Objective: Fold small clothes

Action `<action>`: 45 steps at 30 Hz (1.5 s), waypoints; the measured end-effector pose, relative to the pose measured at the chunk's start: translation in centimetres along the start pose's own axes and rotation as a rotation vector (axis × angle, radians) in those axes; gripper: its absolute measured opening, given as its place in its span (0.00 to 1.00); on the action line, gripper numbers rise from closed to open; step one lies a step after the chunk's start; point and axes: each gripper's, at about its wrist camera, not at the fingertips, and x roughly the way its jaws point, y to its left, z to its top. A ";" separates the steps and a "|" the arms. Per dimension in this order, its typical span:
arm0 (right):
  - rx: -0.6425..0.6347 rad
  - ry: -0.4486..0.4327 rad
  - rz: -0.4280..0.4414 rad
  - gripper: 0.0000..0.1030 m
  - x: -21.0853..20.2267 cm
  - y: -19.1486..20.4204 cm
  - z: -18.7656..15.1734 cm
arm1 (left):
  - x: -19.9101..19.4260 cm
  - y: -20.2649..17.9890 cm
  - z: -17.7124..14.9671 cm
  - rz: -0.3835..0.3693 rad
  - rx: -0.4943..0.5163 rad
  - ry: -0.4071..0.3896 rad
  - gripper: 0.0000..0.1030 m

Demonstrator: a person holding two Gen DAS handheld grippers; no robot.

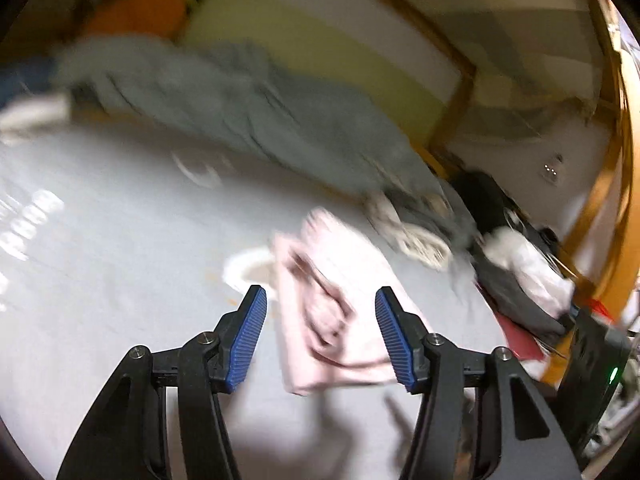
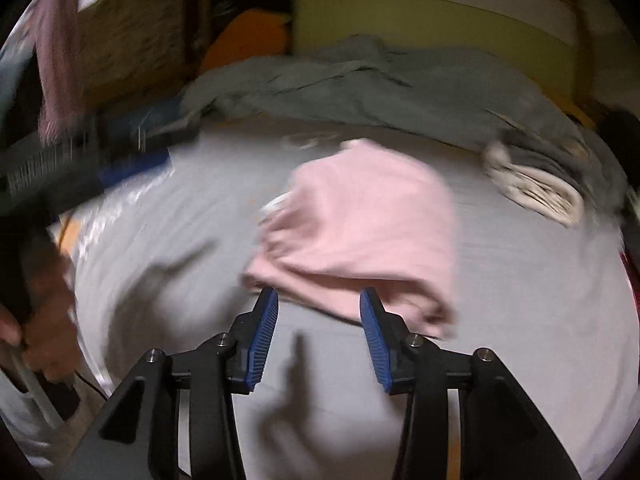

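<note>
One folded pale pink cloth garment (image 2: 360, 232) mid-surface, plenty of bare room around

Both claws, left claw (image 1: 318, 336) and right claw (image 2: 318, 336), spread apart holding nothing; one rumpled grey fabric heap (image 2: 380, 80) lines the grey surface's (image 2: 520, 320) far edge.

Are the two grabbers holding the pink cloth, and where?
No. Both the left gripper and the right gripper are open with nothing between the pads. The folded pink cloth lies loose on the grey sheet.

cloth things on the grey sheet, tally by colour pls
pink: 1, the folded pink garment
grey-blue: 1, the crumpled blanket
off-white: 1, the bundle by the blanket's edge
total: 3
</note>
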 end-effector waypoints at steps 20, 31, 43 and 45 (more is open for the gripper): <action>0.168 0.064 0.040 0.07 4.1 -5.8 0.3 | 3.8 -0.6 -2.1 0.178 0.045 0.122 0.05; 0.222 -0.003 0.146 0.07 3.1 -6.4 2.6 | 3.1 -3.8 1.5 0.181 0.147 0.005 0.26; 0.138 0.112 0.148 0.07 3.0 -5.1 -1.6 | 10.7 -0.8 3.1 0.358 0.302 0.179 0.27; 0.170 0.095 0.146 0.07 2.7 -5.9 -1.4 | 9.8 -0.4 2.8 0.385 0.304 0.151 0.28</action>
